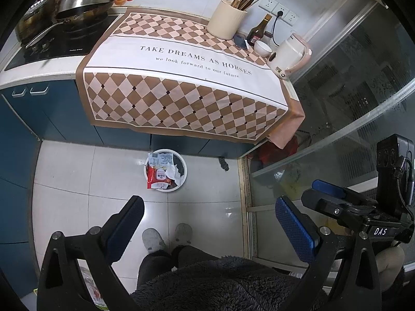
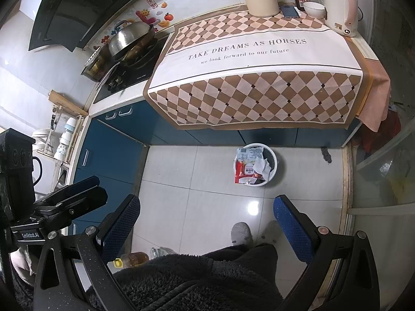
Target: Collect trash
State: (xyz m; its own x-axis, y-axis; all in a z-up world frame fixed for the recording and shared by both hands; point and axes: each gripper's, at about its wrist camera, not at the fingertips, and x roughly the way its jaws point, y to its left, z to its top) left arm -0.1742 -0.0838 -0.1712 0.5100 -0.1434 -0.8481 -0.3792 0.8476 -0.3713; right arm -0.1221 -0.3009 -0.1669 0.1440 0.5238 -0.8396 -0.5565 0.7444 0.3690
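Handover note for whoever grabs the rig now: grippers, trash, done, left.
Left gripper: open, empty, held high over the floor.
Right gripper: open, empty, same height.
White bin stands on the floor by the blue cabinets, below the checkered cloth. Red-and-white wrapper and crumpled paper sit in it, the wrapper hanging over the rim.
Done: that trash is in the bin.
Left: small dark scrap on the floor right of the bin, possibly trash.

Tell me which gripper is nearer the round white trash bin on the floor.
Neither clearly: the left gripper and right gripper both hang open, side by side, high above the round white trash bin.
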